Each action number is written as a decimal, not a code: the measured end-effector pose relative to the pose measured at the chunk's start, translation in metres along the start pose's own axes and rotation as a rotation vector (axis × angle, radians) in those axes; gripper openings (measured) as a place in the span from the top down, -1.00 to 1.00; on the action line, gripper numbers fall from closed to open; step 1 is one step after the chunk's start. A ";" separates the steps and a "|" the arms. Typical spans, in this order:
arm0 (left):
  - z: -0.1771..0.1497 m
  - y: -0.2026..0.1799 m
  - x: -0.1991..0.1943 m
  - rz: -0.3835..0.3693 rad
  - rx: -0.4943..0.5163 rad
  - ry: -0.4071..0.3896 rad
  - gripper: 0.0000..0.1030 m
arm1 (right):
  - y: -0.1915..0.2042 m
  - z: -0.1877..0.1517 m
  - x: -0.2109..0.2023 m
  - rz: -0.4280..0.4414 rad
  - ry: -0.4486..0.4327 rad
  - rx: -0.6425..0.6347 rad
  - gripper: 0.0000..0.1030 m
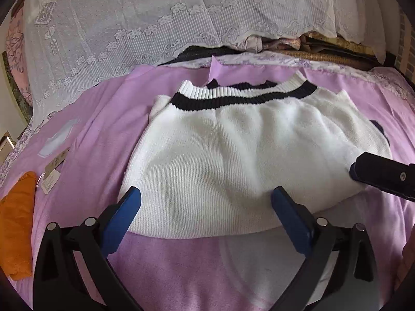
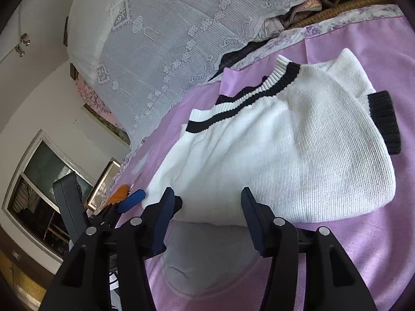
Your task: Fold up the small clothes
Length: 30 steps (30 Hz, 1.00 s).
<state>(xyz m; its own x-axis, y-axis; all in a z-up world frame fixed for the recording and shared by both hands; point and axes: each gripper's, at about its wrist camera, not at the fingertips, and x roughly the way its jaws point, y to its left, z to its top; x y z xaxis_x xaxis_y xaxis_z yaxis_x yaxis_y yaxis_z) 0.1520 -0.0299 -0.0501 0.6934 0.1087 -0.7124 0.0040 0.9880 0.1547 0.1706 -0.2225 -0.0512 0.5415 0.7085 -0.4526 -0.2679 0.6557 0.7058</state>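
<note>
Only the right wrist view takes in the room beyond the bed: a pale wall, a framed window (image 2: 44, 189) at the lower left, and the left hand-held gripper (image 2: 131, 199) seen from the side. The left wrist view alone shows an orange cloth (image 1: 16, 223) and paper tags (image 1: 52, 176) near the bed's left edge, plus one finger of the right hand-held gripper (image 1: 381, 176) coming in from the right.

A lilac sheet (image 1: 181, 267) covers the bed, and a white lace cloth (image 1: 155, 20) is heaped along its far edge.

The white sweater (image 1: 246, 155) lies folded in the middle of the bed, neckline with its black band (image 1: 233, 98) toward the far edge and a black cuff (image 2: 384, 121) showing at its right side.

Both hand-held grippers are spread, fingers just at the sweater's near hem, pinching nothing; the left hand-held gripper (image 1: 206, 202) stands wider than the right hand-held gripper (image 2: 207, 202).
</note>
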 end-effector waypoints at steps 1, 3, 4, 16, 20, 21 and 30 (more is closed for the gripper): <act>-0.001 0.002 0.013 -0.012 -0.006 0.059 -0.92 | -0.008 -0.001 0.002 -0.004 0.014 0.034 0.00; 0.000 0.017 0.018 -0.091 -0.077 0.090 -0.92 | -0.022 0.001 0.000 0.035 0.011 0.120 0.13; 0.001 0.025 0.015 -0.106 -0.114 0.080 -0.92 | -0.027 0.003 -0.004 0.039 -0.003 0.149 0.15; 0.062 0.071 0.025 -0.057 -0.264 -0.035 -0.91 | -0.022 0.051 -0.019 -0.003 -0.183 0.098 0.16; 0.069 0.086 0.063 -0.025 -0.308 0.029 -0.91 | -0.041 0.073 -0.005 -0.010 -0.194 0.143 0.16; 0.069 0.089 0.077 0.005 -0.317 0.070 -0.91 | -0.046 0.077 -0.001 -0.014 -0.191 0.158 0.20; 0.062 0.088 0.091 0.100 -0.318 0.117 -0.91 | -0.064 0.076 0.007 -0.124 -0.174 0.136 0.82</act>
<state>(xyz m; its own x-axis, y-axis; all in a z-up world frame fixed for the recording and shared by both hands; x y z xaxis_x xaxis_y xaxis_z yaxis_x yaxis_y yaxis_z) 0.2599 0.0603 -0.0591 0.5913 0.2003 -0.7812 -0.2967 0.9547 0.0202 0.2526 -0.2797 -0.0582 0.6957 0.5612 -0.4485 -0.0869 0.6855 0.7229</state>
